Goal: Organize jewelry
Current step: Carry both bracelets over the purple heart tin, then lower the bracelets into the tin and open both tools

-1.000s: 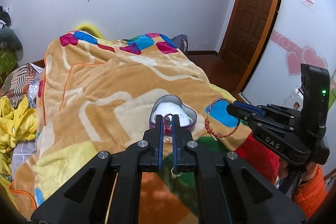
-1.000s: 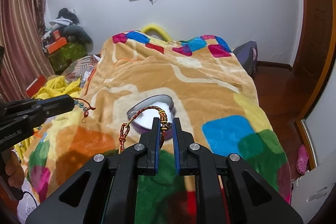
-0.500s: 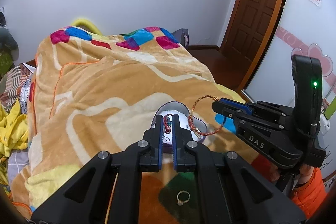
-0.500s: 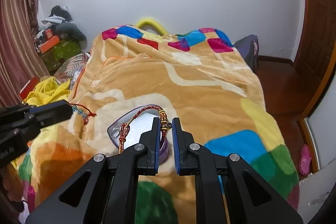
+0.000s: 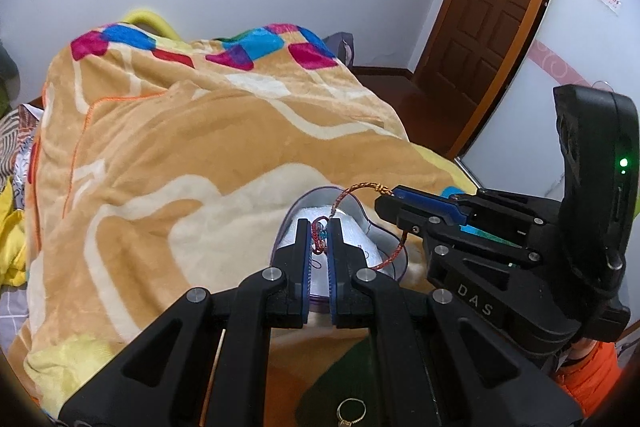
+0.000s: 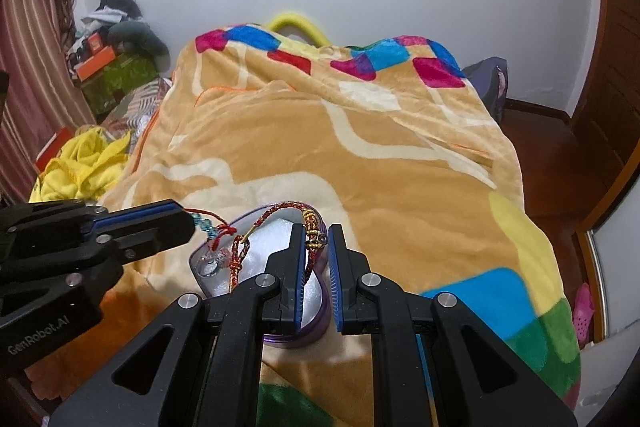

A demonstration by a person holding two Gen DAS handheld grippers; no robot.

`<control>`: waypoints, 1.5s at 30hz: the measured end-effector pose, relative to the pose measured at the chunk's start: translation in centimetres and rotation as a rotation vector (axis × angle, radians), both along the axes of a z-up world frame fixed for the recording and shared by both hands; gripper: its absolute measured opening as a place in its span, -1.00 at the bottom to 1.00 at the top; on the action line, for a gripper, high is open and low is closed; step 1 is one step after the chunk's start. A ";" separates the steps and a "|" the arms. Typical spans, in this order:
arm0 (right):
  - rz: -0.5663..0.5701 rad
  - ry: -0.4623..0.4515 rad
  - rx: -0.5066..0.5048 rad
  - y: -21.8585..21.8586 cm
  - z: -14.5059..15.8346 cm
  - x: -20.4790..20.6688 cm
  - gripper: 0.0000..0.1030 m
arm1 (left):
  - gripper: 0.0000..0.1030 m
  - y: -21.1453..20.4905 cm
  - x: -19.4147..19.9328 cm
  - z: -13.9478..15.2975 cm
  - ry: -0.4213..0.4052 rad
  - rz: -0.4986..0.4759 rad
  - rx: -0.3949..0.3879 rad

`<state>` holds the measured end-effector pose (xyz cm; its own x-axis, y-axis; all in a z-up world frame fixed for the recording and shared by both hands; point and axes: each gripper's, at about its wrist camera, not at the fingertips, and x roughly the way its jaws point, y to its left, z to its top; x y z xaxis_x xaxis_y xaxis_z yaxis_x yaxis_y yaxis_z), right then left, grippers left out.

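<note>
A purple heart-shaped box [image 5: 352, 211] with a white lining lies open on the blanket; it also shows in the right wrist view [image 6: 256, 259]. My left gripper [image 5: 319, 237] is shut on a red cord bracelet with blue beads [image 5: 318, 233], held over the box. Its beads show in the right wrist view [image 6: 202, 225]. My right gripper [image 6: 316, 239] is shut on a red-and-gold braided bracelet [image 6: 280, 211], whose loop hangs over the box. It shows in the left wrist view [image 5: 352, 191]. A gold ring [image 5: 351, 413] lies on the blanket below my left gripper.
The bed is covered by an orange patchwork blanket [image 6: 360, 131]. Yellow clothes [image 6: 76, 167] and boxes lie at the left. A wooden door [image 5: 480, 11] stands at the right, with wooden floor beside the bed.
Both grippers moved forward over the heart box, closer together. The braided bracelet now hangs above the box lining, and the ring dropped toward the bottom of the left view.
</note>
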<state>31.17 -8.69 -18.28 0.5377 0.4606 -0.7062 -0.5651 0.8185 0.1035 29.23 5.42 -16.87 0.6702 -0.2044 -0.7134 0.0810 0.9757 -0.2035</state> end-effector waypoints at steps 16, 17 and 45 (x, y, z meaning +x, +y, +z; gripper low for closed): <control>0.051 0.037 -0.034 0.8 -0.5 -0.1 -0.81 | -0.89 -0.9 0.7 -1.1 0.041 -0.032 0.043; 0.050 0.041 -0.030 0.7 -0.4 -0.1 -0.81 | -0.89 -0.9 0.7 -1.1 0.040 -0.031 0.045; 0.036 -0.064 -0.008 -2.6 5.0 -8.1 -0.36 | -0.34 -0.3 -8.7 4.8 -0.045 0.024 0.092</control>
<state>23.04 -11.25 -13.25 0.5652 0.4751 -0.6744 -0.5996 0.7981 0.0598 20.57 5.13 -12.02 0.7060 -0.1230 -0.6975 0.0642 0.9919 -0.1099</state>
